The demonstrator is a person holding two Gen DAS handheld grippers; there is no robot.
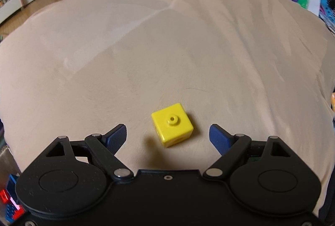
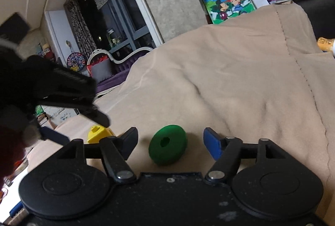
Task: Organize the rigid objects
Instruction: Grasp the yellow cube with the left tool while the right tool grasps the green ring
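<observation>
Left wrist view: the left gripper (image 1: 168,133) has its jaws spread wide, pads clear of the yellow cube (image 1: 171,124) lying between them on the beige blanket (image 1: 167,47). Right wrist view: the right gripper (image 2: 170,142) is parted too, the green ring (image 2: 167,145) resting loose between its fingertips, touching neither. Far right, a cartoon picture box (image 2: 229,1) leans behind the blanket; far left, a dark glass door (image 2: 108,10).
</observation>
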